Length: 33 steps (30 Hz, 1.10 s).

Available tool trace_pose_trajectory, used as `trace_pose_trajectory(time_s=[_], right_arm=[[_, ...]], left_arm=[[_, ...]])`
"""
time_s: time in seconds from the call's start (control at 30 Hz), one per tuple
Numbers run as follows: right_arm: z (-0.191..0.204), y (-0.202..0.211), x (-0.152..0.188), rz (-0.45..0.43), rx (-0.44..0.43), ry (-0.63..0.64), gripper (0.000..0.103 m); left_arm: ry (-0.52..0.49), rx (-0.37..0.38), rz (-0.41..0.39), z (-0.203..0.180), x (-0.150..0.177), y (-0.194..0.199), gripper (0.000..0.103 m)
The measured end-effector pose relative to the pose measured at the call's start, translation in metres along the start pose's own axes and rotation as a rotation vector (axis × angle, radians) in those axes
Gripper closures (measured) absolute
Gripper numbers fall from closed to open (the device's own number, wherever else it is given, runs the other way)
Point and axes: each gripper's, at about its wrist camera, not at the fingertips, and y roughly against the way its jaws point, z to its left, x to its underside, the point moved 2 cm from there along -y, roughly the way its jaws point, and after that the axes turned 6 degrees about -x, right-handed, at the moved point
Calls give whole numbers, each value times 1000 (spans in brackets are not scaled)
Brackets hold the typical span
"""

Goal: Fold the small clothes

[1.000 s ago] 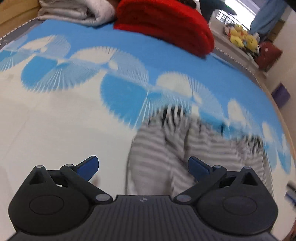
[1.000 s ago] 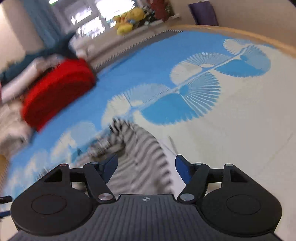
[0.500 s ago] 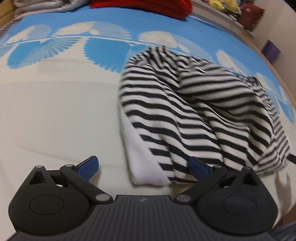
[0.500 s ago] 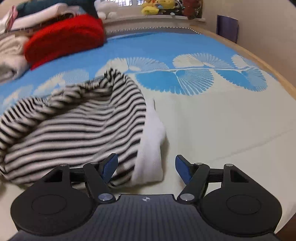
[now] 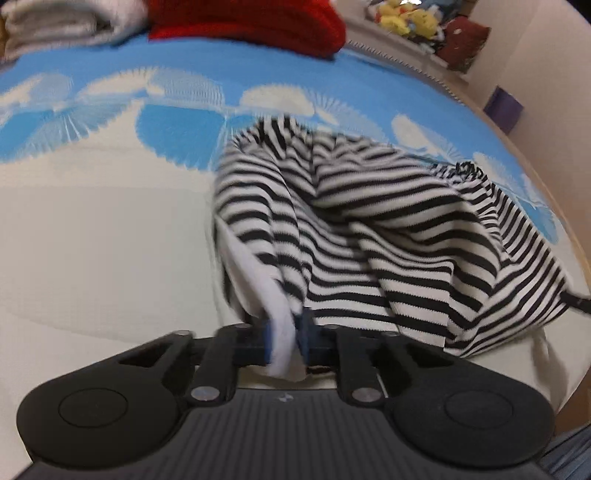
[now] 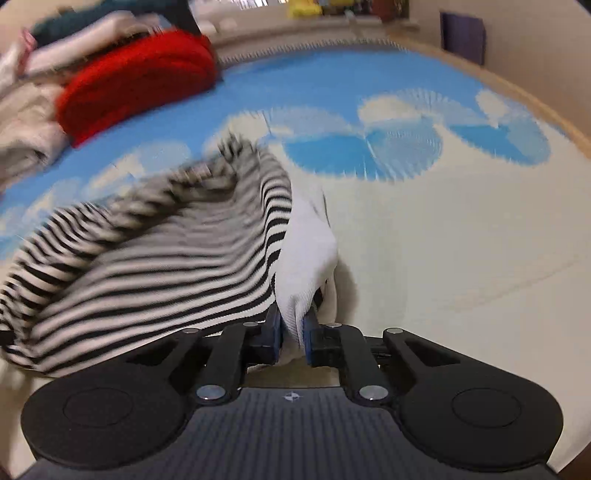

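A small black-and-white striped garment (image 5: pixel 369 221) with a white band lies crumpled on the blue and cream mat (image 5: pixel 92 229). In the left wrist view my left gripper (image 5: pixel 286 328) is shut on the garment's white band (image 5: pixel 258 280) at its near left corner, and the cloth rises toward the pads. In the right wrist view the same striped garment (image 6: pixel 166 251) spreads to the left. My right gripper (image 6: pixel 293 325) has its jaws closing, with the white band (image 6: pixel 310 243) pinched between the blue pads.
A folded red garment (image 5: pixel 258 22) and a pile of pale folded clothes (image 5: pixel 66 22) lie at the mat's far side. Plush toys (image 5: pixel 406 18) sit on a ledge behind. A purple box (image 6: pixel 461 37) stands by the wall, past the mat's wooden edge.
Both grippers came down to the garment's near edge and went from wide open to closed on its white band. The cloth now lifts at both held corners.
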Motion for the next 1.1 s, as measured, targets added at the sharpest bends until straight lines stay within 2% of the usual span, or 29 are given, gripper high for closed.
trace_pose_trajectory(time_s=[0.07, 0.13, 0.17, 0.2, 0.23, 0.27, 0.33, 0.4, 0.43, 0.47, 0.53, 0.57, 0.63, 0.7, 0.73, 0.77, 0.8, 0.83, 0.87, 0.9, 0.93, 1.0, 1.03, 1.1], right_arm=[[-23, 18, -1, -22, -64, -86, 93], [-62, 13, 4, 26, -66, -240, 93], [-74, 7, 7, 55, -41, -279, 93], [-79, 0, 11, 87, -18, -275, 93], [-79, -5, 14, 102, 19, -250, 92], [-76, -7, 15, 98, 45, -222, 92], [-72, -5, 14, 69, 54, -222, 92], [-70, -4, 13, 69, 37, -227, 91], [-69, -3, 13, 69, 45, -225, 89], [-69, -3, 14, 71, 49, -230, 85], [-72, -4, 15, 79, 61, -245, 76], [-73, -4, 12, 78, 71, -247, 64], [-75, 1, 12, 61, 111, -238, 51], [-73, 5, 13, 40, 144, -206, 47], [-74, 5, 13, 40, 143, -195, 47], [-73, 4, 14, 46, 136, -187, 47], [-72, 2, 16, 57, 120, -178, 47], [-69, -2, 16, 70, 101, -169, 48], [-67, -6, 17, 80, 80, -163, 64], [-64, -9, 17, 87, 62, -154, 85], [-62, -10, 17, 92, 58, -136, 93], [-58, -3, 15, 67, 80, -114, 95], [-60, 5, 13, 45, 81, -116, 95], [-68, 16, 10, 31, 62, -146, 95]], left_arm=[[-6, -12, -4, 15, 2, 5, 98], [20, -66, 32, 32, 5, -6, 103], [26, -120, 43, 37, 6, -11, 103], [-17, -209, 31, 40, 7, -14, 103], [-25, -253, 26, 44, 6, -16, 103], [12, -240, 20, 50, 5, -13, 103], [75, -145, -19, 55, 3, -2, 102], [83, -42, -38, 47, 4, 8, 81], [79, 8, -35, 41, 6, 11, 45], [68, 49, -35, 33, 9, 12, 20], [14, 86, -37, 15, 16, 13, 5], [-43, 95, -31, 2, 19, 10, 5], [-154, 82, 1, -19, 30, -2, 5], [-239, 42, 43, -35, 40, -16, 5], [-262, 25, 43, -40, 44, -22, 10], [-269, 12, 11, -44, 45, -23, 42], [-272, 35, -1, -48, 44, -23, 62], [-261, 39, 2, -49, 42, -22, 77], [-239, 38, -10, -49, 38, -16, 87], [-233, 41, -31, -50, 34, -8, 87], [-238, 39, -61, -48, 32, 4, 89], [-262, 30, -94, -40, 31, 20, 90], [-274, 15, -74, -34, 33, 16, 91], [-269, -50, 19, -19, 42, -8, 93]])
